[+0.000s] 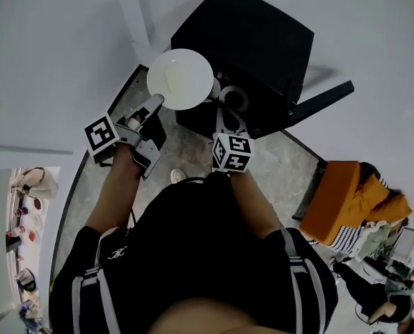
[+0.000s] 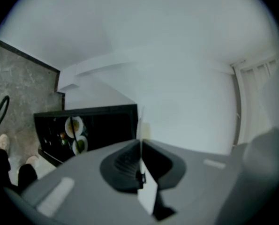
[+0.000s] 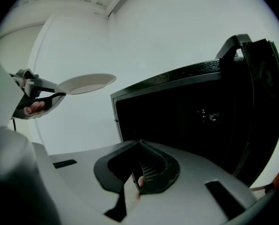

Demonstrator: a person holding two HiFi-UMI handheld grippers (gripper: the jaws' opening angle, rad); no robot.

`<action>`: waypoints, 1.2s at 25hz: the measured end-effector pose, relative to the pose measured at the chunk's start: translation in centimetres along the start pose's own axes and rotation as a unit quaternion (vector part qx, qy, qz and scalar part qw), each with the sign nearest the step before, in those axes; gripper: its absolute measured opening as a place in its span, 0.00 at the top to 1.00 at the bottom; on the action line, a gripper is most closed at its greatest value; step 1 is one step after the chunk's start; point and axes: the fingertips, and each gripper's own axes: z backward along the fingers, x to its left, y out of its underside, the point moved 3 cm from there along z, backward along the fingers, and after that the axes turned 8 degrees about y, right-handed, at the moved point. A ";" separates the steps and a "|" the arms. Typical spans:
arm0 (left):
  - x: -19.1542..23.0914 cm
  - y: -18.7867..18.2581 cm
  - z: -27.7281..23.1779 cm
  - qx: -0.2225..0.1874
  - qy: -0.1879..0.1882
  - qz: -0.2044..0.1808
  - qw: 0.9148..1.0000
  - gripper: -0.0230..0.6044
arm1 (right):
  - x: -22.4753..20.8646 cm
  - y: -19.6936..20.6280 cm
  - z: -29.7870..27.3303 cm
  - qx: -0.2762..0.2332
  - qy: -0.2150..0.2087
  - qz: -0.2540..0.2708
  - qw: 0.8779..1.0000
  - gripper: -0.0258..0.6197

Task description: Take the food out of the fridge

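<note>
The left gripper [image 1: 153, 104] is clamped on the rim of a white plate [image 1: 180, 78] and holds it level in the air, above the grey floor [image 1: 193, 152] and just left of the fridge. The right gripper [image 1: 225, 113] has its jaws pressed together, and I cannot make out anything held in them; it points at the open black fridge [image 1: 248, 40]. In the left gripper view, dishes of food [image 2: 75, 135] sit inside the fridge.
</note>
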 end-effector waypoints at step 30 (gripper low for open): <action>1.1 -3.2 -15.1 -0.045 -0.038 0.026 0.998 0.94 | -2.3 -1.5 0.5 -0.010 -0.027 0.004 1.000 0.96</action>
